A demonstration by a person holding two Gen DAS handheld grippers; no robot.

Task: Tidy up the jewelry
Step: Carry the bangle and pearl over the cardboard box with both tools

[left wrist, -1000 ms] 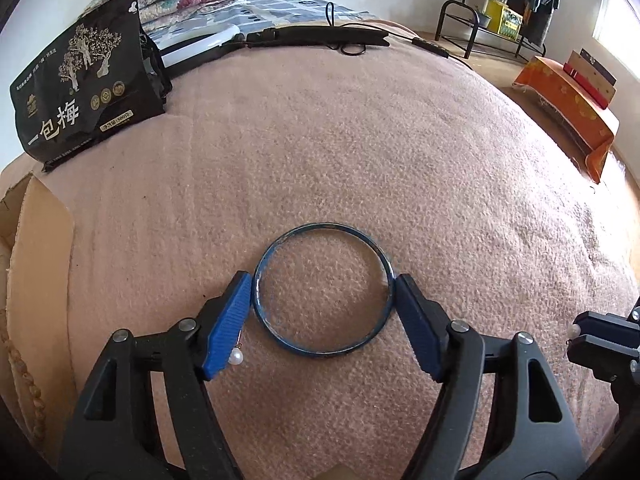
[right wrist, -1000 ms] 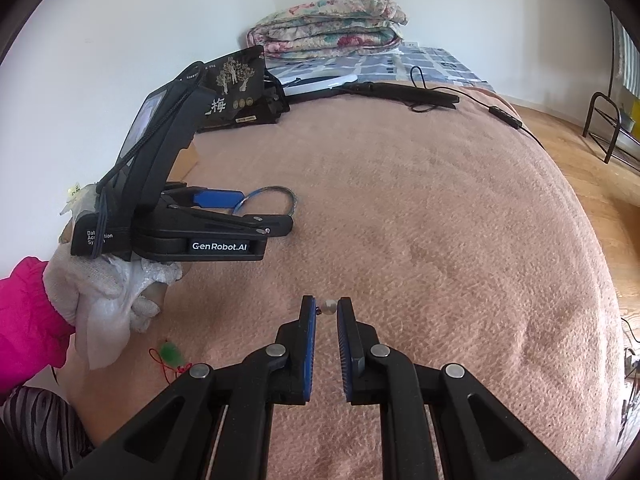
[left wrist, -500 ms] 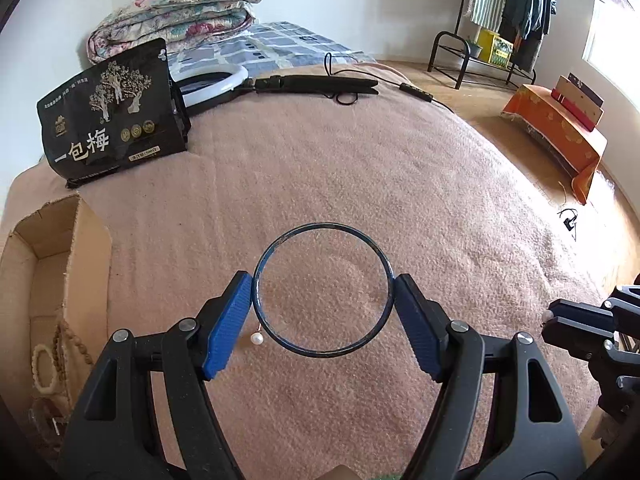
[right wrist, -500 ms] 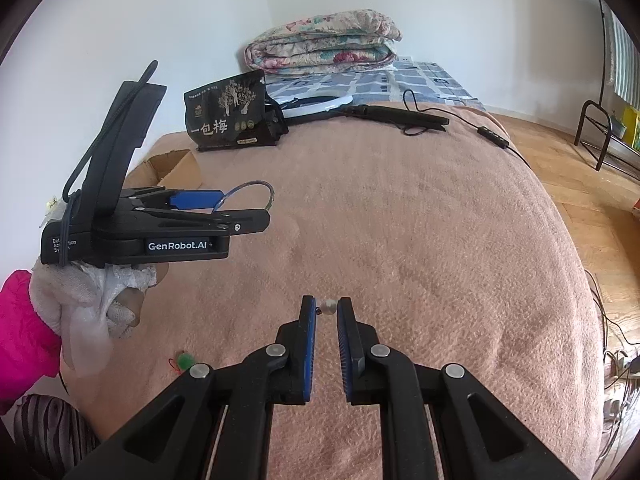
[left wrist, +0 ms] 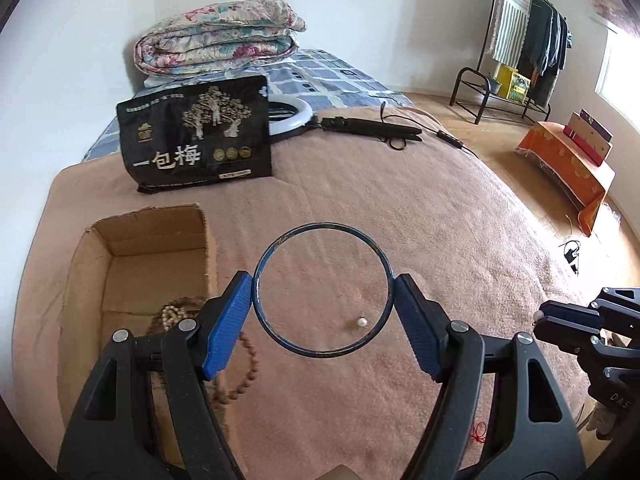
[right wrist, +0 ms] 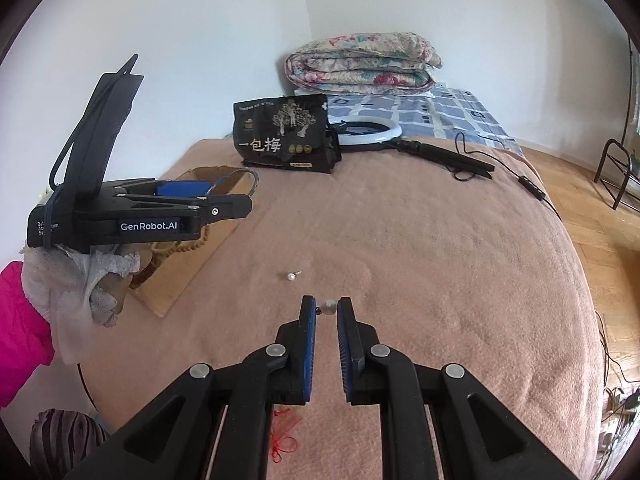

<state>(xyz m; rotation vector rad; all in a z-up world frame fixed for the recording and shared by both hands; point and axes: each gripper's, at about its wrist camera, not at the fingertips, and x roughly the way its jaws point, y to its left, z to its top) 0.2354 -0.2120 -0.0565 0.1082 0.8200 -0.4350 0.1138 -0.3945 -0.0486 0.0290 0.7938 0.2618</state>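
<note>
My left gripper is shut on a thin blue bangle and holds it in the air above the pink blanket, just right of an open cardboard box. The box holds a brown bead necklace. A loose pearl earring lies on the blanket below the bangle; it also shows in the right wrist view. My right gripper is shut on a second pearl earring, held above the blanket. The left gripper appears at the left of that view, over the box.
A black snack bag stands behind the box. A ring light with its black stand and cable lies farther back, with a folded quilt beyond. A red string lies under my right gripper. The bed edge drops to a wooden floor at right.
My left gripper has lifted the bangle off the blanket and carried it left toward the box, which has come into full view. My right gripper has kept its hold on the pearl earring.
</note>
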